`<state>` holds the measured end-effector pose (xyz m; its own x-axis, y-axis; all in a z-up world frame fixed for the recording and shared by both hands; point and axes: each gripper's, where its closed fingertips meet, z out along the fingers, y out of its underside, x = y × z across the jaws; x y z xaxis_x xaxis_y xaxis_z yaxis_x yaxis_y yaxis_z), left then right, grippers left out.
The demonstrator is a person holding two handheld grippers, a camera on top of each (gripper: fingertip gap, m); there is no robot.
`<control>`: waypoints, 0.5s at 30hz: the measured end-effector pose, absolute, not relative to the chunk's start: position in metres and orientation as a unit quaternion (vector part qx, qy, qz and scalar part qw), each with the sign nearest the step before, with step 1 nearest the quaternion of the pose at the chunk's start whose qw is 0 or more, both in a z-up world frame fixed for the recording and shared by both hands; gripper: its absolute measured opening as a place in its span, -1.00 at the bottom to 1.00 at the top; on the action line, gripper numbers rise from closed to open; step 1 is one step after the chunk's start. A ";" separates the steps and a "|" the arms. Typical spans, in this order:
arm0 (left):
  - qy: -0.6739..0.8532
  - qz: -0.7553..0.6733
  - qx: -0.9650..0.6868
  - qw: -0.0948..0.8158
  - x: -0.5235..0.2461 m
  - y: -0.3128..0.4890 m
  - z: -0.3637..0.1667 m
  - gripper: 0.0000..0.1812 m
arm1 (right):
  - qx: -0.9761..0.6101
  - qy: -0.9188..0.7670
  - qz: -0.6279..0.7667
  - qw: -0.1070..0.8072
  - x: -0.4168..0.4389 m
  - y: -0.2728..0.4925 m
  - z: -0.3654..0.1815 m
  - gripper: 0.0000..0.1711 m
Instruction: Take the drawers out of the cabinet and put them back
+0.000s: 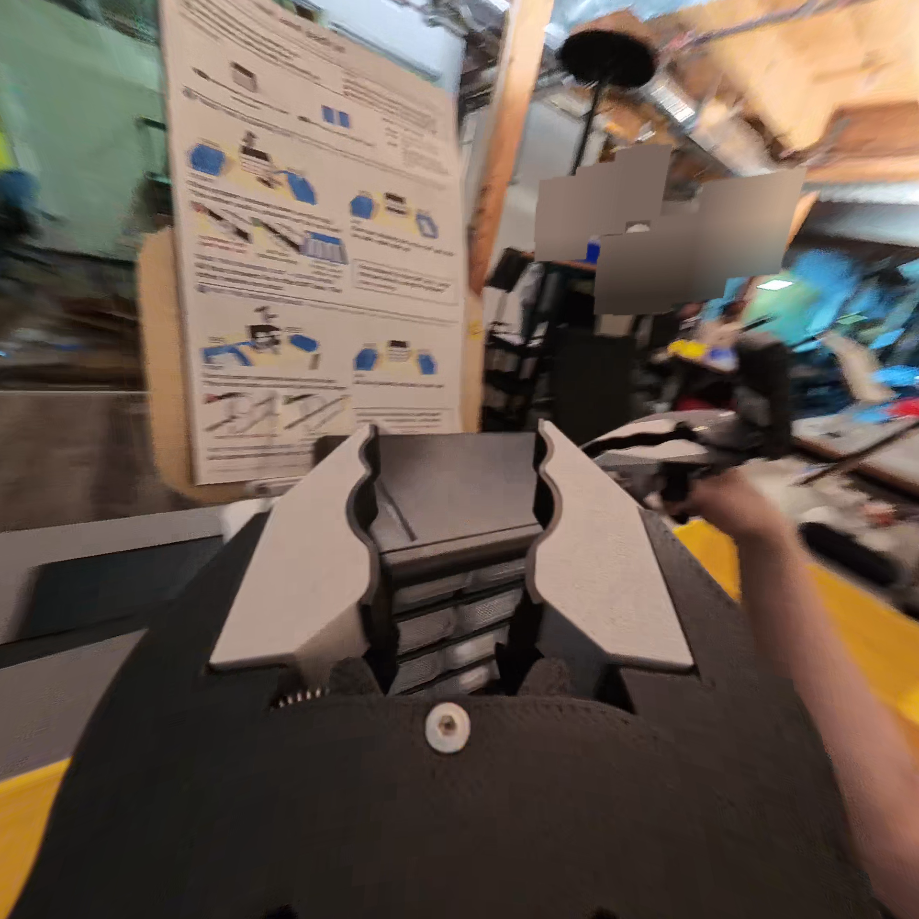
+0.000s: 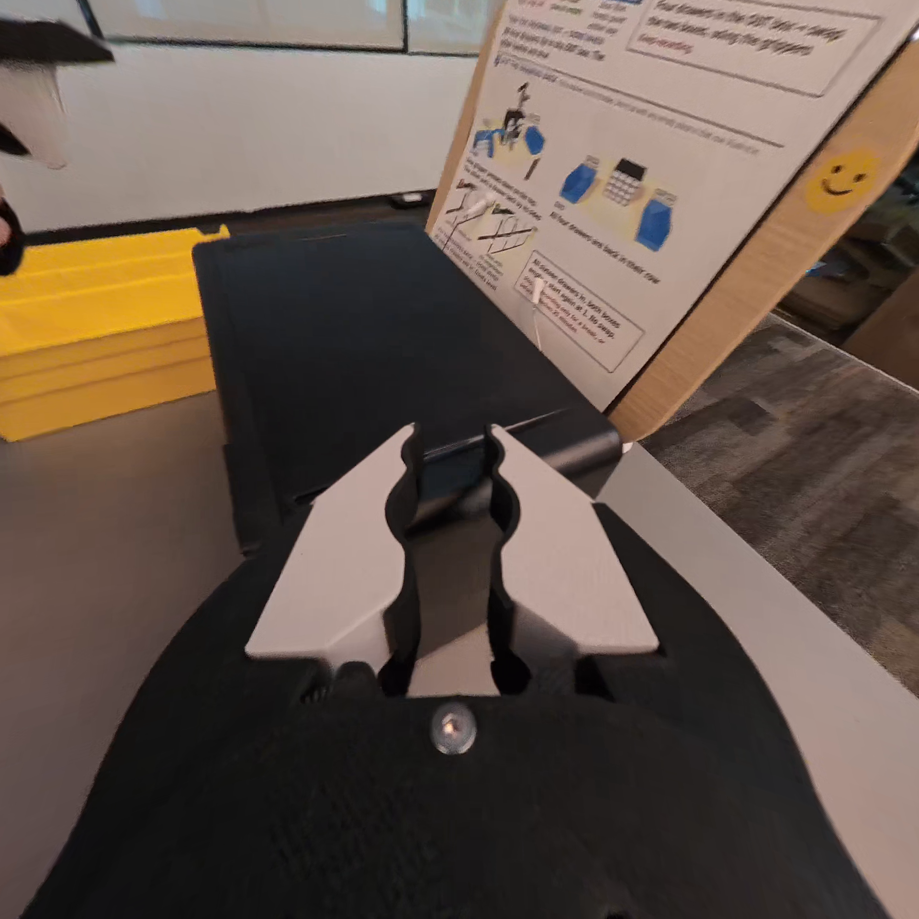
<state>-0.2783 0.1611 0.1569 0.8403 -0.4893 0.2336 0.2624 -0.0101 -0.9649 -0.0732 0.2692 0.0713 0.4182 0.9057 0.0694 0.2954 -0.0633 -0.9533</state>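
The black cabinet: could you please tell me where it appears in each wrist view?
Left wrist view: black cabinet at centre, framed between the open gripper's fingers, drawer fronts below its top.
Right wrist view: its top fills the centre, just beyond the fingertips.
Shared landmark: the instruction poster behind it.

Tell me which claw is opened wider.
The left claw: it is spread wide, while the right claw leaves only a narrow gap.

The left gripper (image 1: 455,440) stood wide open; the right gripper (image 2: 451,431) gaped narrower, and a bare forearm (image 1: 815,646) reached forward on the right.
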 end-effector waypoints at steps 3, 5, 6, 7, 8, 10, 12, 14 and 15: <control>0.089 -0.337 -0.633 0.691 -0.288 0.162 0.161 -0.25 | -0.667 -0.408 0.337 0.525 -0.066 0.268 0.087 -0.48; 0.112 -0.349 -0.628 0.687 -0.290 0.164 0.158 -0.20 | -0.657 -0.395 0.359 0.532 -0.061 0.263 0.096 -0.28; 0.138 -0.350 -0.638 0.672 -0.287 0.164 0.151 -0.20 | -0.654 -0.389 0.365 0.536 -0.058 0.260 0.099 -0.21; 0.164 -0.347 -0.654 0.652 -0.285 0.164 0.140 -0.21 | -0.652 -0.384 0.368 0.540 -0.055 0.258 0.102 -0.15; 0.183 -0.341 -0.670 0.634 -0.284 0.164 0.129 -0.17 | -0.649 -0.382 0.368 0.545 -0.051 0.255 0.105 -0.11; 0.198 -0.323 -0.686 0.621 -0.288 0.166 0.115 -0.17 | -0.644 -0.378 0.367 0.555 -0.044 0.246 0.108 -0.09; 0.212 -0.316 -0.686 0.621 -0.291 0.165 0.109 -0.21 | -0.639 -0.366 0.374 0.564 -0.037 0.237 0.111 -0.09; 0.236 -0.320 -0.700 0.593 -0.289 0.162 0.095 -0.23 | -0.629 -0.352 0.392 0.572 -0.034 0.228 0.113 -0.09; 0.245 -0.319 -0.712 0.576 -0.289 0.163 0.086 -0.23 | -0.622 -0.342 0.402 0.578 -0.033 0.223 0.112 -0.09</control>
